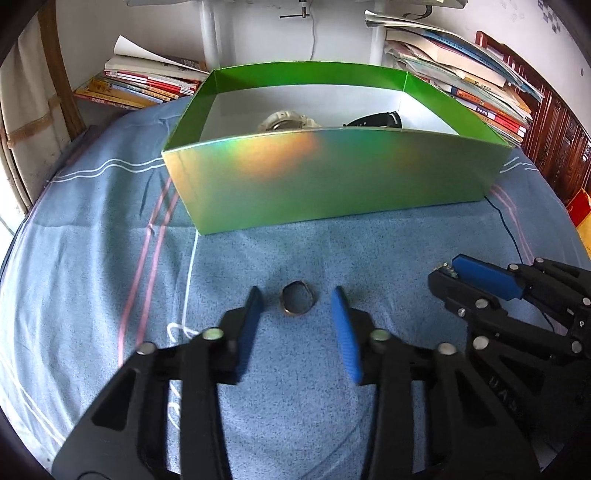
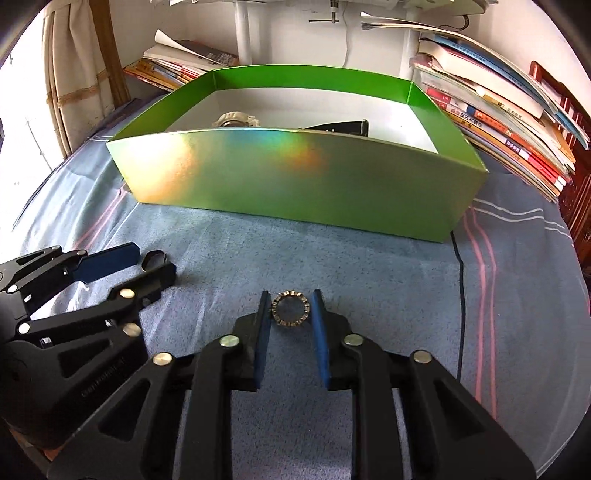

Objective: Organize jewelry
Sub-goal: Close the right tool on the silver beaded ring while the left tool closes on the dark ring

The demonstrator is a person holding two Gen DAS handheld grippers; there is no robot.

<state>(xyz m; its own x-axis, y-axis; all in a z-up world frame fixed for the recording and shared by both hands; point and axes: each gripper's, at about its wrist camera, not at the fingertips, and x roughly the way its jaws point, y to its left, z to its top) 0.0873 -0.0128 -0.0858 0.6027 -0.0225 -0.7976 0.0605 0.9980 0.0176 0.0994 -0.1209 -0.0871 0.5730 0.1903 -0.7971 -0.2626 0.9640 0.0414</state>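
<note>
A plain dark metal ring (image 1: 298,303) lies on the blue cloth between the fingers of my left gripper (image 1: 297,295), which is open around it without touching. It also shows in the right wrist view (image 2: 154,260). A studded gold ring (image 2: 289,308) lies between the fingers of my right gripper (image 2: 289,301), whose jaws stand close on both sides of it; whether they press it I cannot tell. This ring shows at the right gripper's tip in the left wrist view (image 1: 445,268). A shiny green box (image 1: 332,177) stands behind, holding a pale bracelet (image 1: 286,122) and a black item (image 1: 376,120).
Stacks of books (image 1: 147,83) lie behind the box at left and right (image 2: 509,122). A thin dark cable (image 2: 459,295) runs over the striped blue cloth (image 1: 92,240) on the right. White posts (image 1: 212,33) stand at the back.
</note>
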